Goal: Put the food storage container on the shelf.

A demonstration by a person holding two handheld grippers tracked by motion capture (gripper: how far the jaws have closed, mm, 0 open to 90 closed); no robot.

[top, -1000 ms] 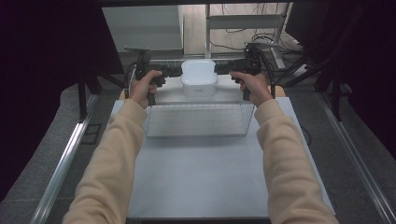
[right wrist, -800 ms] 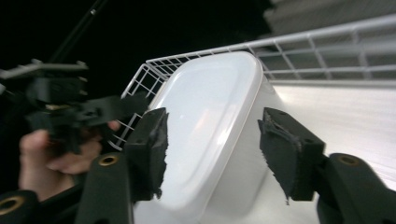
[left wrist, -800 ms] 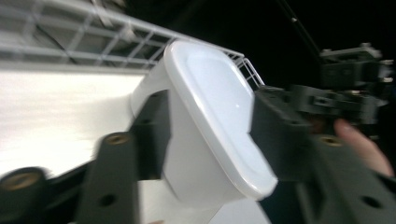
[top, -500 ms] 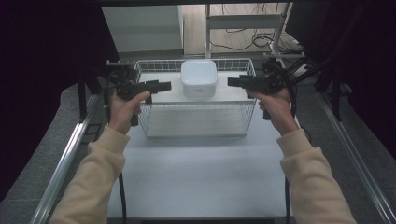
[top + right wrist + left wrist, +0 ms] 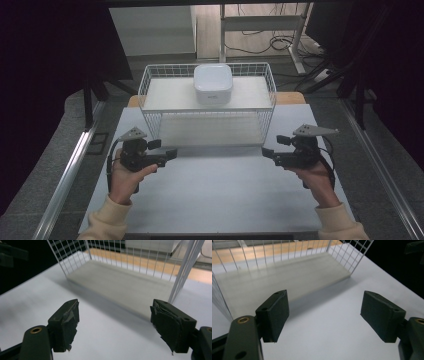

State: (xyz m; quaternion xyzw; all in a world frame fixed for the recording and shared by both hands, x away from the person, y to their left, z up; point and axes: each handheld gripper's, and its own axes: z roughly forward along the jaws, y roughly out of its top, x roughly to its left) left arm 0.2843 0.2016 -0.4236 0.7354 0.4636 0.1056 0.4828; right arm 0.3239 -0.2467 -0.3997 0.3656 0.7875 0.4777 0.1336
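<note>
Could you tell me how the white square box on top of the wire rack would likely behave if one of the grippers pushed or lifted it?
The white box looks squat with a flat base, so it would probably slide, not tip or roll. Its smooth, glossy-looking shell and rounded corners may slip between the jaws. It sits on the wire rack's upper shelf, so a hard push might send it toward the low rim.

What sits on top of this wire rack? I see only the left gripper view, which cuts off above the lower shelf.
Observer: A white square box with rounded corners sits on the top shelf of the wire rack, near the middle.
Operator: Is the right gripper holding anything?
Observer: No. The right gripper has its jaws wide apart with nothing between them.
Operator: Where is it relative to the rack?
Observer: In the high view it is over the white table, in front of the rack's right front corner and not touching it.
</note>
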